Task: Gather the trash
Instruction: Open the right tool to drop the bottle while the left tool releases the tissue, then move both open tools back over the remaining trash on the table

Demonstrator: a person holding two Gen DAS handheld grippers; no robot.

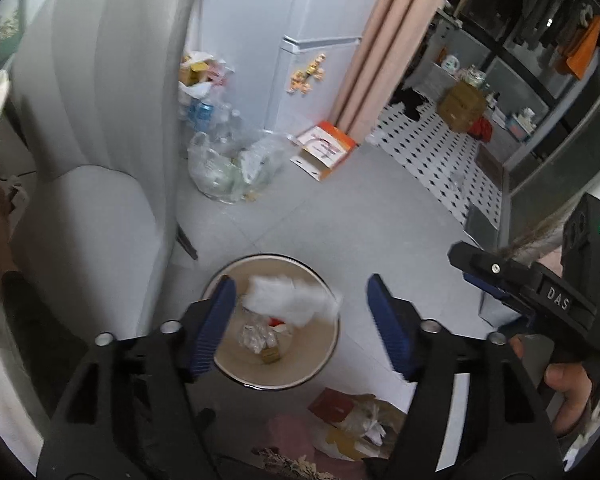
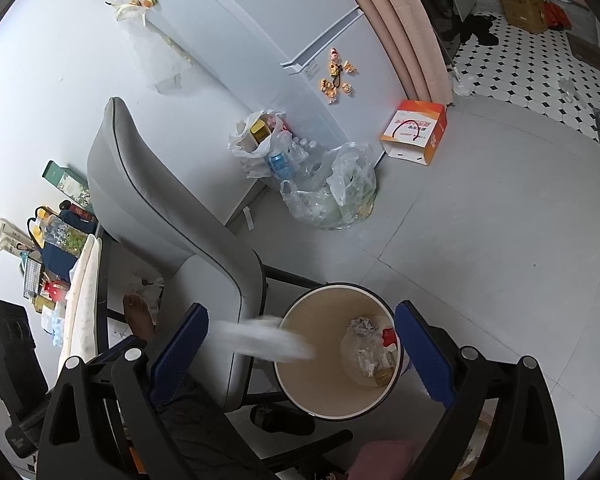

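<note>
A round beige trash bin (image 1: 328, 364) (image 2: 300, 332) stands on the grey floor beside a grey chair. Crumpled clear plastic (image 1: 256, 336) (image 2: 364, 356) and small scraps lie inside it. A white tissue (image 1: 296, 300) (image 2: 260, 340), motion-blurred, is in the air over the bin's rim, free of both grippers. My left gripper (image 1: 302, 320) is open above the bin. My right gripper (image 2: 300, 356) is open above the bin; its body shows at the right of the left wrist view (image 1: 540, 292).
A grey chair (image 1: 100, 160) (image 2: 172, 224) stands left of the bin. Clear bags of bottles (image 1: 228, 160) (image 2: 332, 188) and an orange-and-white paper bag (image 1: 324, 148) (image 2: 416, 132) lie by the white fridge (image 2: 260, 20). More litter (image 1: 360, 420) lies on the floor near me.
</note>
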